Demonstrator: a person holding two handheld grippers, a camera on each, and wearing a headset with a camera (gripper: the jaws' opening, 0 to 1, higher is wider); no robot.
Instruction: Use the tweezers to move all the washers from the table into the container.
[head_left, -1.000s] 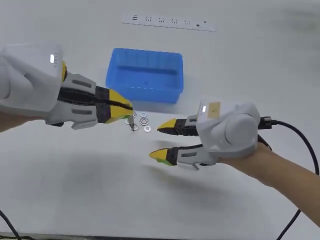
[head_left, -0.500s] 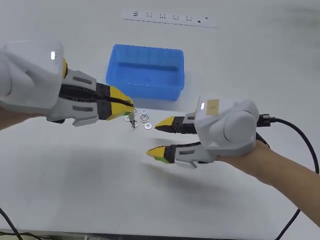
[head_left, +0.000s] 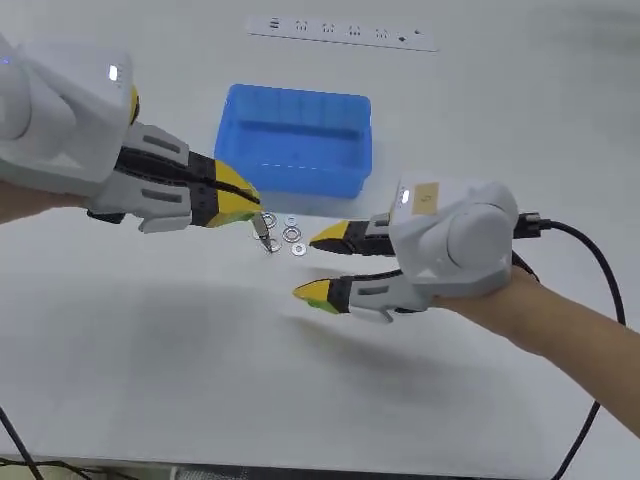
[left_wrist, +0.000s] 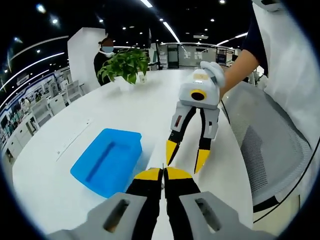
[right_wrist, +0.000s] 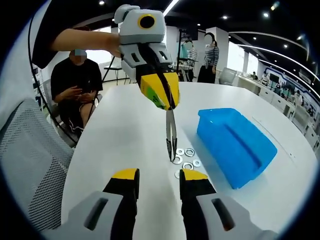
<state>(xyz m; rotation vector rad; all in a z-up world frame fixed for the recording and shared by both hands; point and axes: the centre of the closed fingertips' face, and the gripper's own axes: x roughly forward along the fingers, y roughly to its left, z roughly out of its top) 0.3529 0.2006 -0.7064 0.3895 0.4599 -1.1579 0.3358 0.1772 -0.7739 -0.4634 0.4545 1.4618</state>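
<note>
Risk, we judge: tweezers (head_left: 265, 232) tips skid on the flat washers (head_left: 291, 235) at frame centre, scattering the cluster just below the container (head_left: 295, 140). Left gripper (head_left: 252, 207) extends from the left edge, jaws clamped on the tweezers, angled down. Right gripper (head_left: 306, 265), centre-right, points left, jaws apart, empty.

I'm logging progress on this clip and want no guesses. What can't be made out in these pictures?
- Whether the tweezers in the left gripper pinch a washer: their tips merge with the washers in the right gripper view.
- Washer count: too small in the head view; the open right gripper covers one's edge in its own view.
- Whether the container holds any washer: too small to tell in the head view.
</note>
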